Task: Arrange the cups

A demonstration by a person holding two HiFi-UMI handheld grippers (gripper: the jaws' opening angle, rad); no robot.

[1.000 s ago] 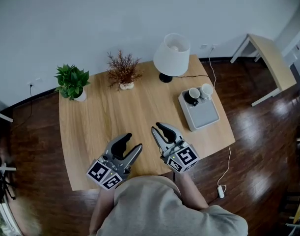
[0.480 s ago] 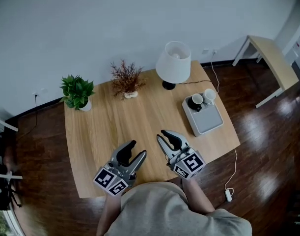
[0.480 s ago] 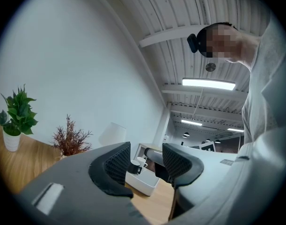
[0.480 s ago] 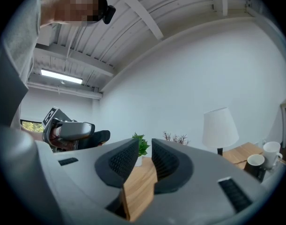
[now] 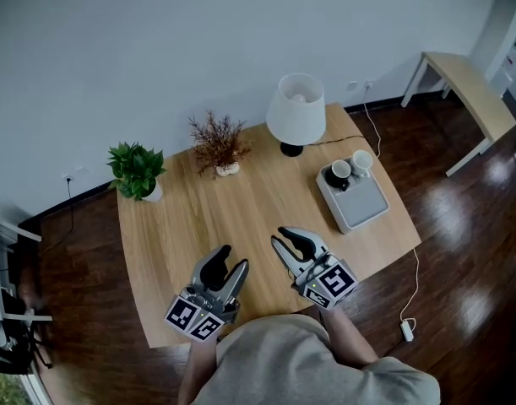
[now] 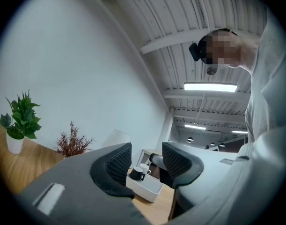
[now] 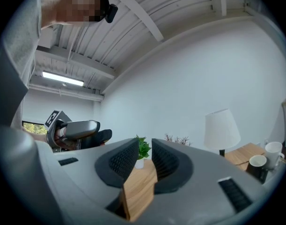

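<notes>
**Both hand-held grippers hover empty at the counter's near edge; the cups sit in a tray by the right edge**

From the head view, a person stands at the near edge of a wooden counter (image 5: 241,218), holding one tool in each hand.

The left hand-held gripper (image 5: 230,260) hangs over the near edge, left of centre. Its jaws are spread wide, with nothing between them. The right hand-held gripper (image 5: 280,238) is just beside it, right of centre. Its jaws are parted by a narrower gap and also hold nothing.

A grey tray (image 5: 363,205) lies near the counter's right edge. A black cup (image 5: 335,174) and a white cup (image 5: 361,161) stand side by side at the tray's far end, with the black one on the left. Both are well apart from the two tools.

Along the far edge, a white-shaded lamp (image 5: 296,108) stands towards the far right corner. A reddish dried plant (image 5: 218,142) in a small pot is near the middle. A leafy green plant (image 5: 137,169) in a white pot is at the far left corner.
</notes>
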